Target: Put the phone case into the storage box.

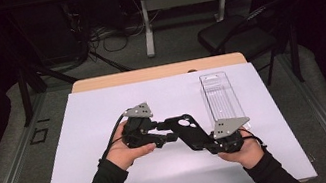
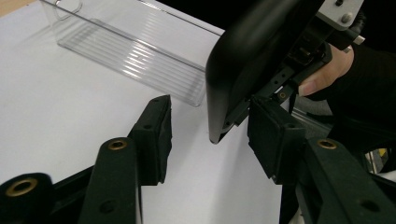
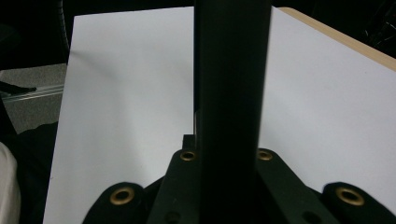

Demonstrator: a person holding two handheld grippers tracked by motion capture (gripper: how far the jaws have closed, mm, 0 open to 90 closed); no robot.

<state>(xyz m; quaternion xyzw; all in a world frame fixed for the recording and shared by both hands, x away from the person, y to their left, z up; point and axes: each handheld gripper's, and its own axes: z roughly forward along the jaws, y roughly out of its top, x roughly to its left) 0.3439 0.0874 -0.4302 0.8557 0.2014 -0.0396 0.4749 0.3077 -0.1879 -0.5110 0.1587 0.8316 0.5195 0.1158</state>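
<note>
Clamping a black case point(image 1: 185, 129), right tongs point(image 1: 208, 140) grip.

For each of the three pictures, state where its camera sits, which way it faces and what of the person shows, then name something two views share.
High view: above the person's side, facing forward and down on the table; forearms, both hands.
Left gripper view: rides the left hand-held gripper, facing the black flat object; the other hand's fingers.
Right gripper view: rides the right hand-held gripper, clamped on that object.
Shared: clear tray, high and left gripper views.
</note>
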